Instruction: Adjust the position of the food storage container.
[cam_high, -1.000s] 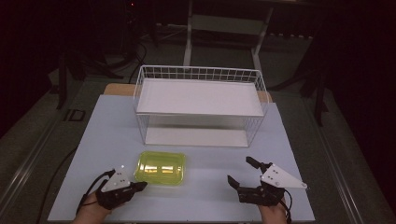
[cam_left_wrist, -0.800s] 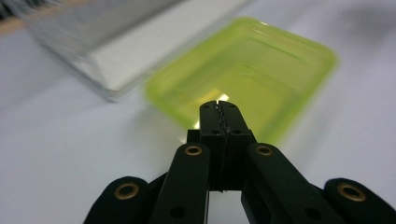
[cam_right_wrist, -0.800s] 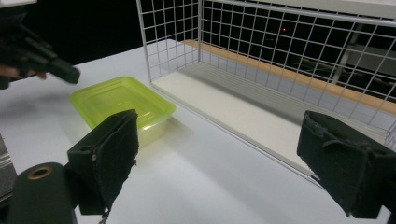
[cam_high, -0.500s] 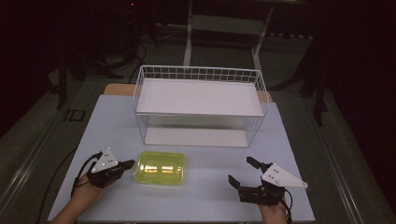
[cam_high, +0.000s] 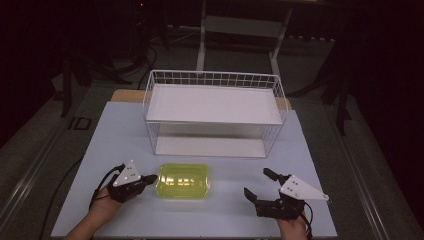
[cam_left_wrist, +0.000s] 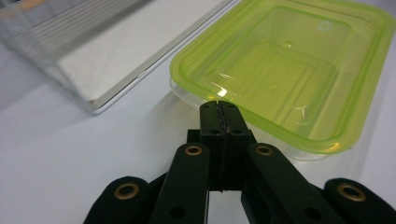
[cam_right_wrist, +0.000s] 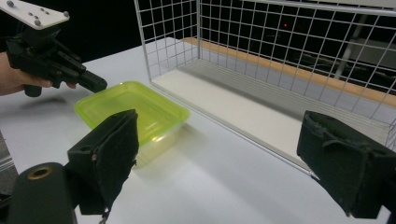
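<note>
The high view looks forward and down over the table (cam_high: 125, 130); both gripper views sit low and close, sharing the yellow-green container (cam_high: 183, 181) at six o'clock.

Flat pale grey-white rectangular table (cam_high: 125, 135). On it, far centre: white wire-mesh basket rack (cam_high: 215, 80) with a solid white shelf. Near centre, just in front of the rack: translucent yellow-green rectangular plastic container (cam_high: 183, 181), resting flat on the tabletop.

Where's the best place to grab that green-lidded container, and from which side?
Probably the lid's overhanging rim on a short end of the container. It lies flat and too broad to span, so come in low from the side, one jaw over the rim, one under. The open right gripper faces a free end.
</note>
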